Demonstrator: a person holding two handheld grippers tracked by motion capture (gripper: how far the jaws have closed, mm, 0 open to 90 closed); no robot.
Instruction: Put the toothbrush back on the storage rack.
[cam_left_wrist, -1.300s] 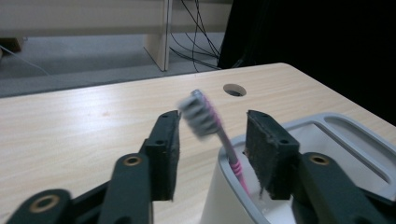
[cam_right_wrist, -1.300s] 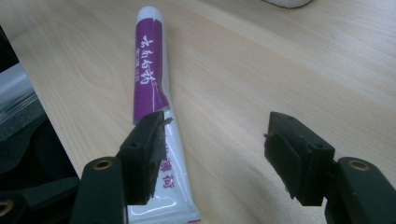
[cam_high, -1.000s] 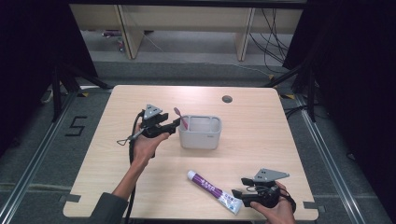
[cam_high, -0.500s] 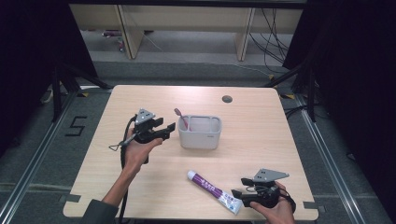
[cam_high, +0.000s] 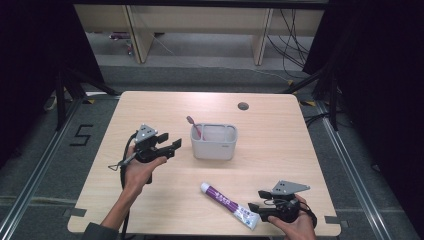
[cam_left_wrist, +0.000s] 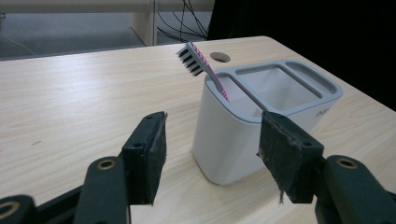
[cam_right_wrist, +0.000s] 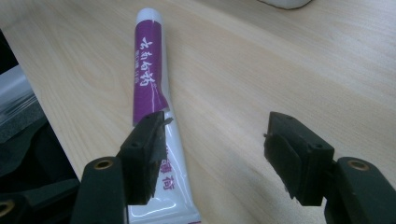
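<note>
While both grippers gape empty, left gripper (cam_high: 170, 146) levels toward holder (cam_high: 214, 142).

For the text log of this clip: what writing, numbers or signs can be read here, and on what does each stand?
"5": dark numeral on the floor, left of the table.
White characters on the purple band of the toothpaste tube: East Asian script, too blurred to read.
More purple characters on the tube's white end: cut off by the gripper, unreadable.
Small mark on the grey holder: too faint to read.
</note>
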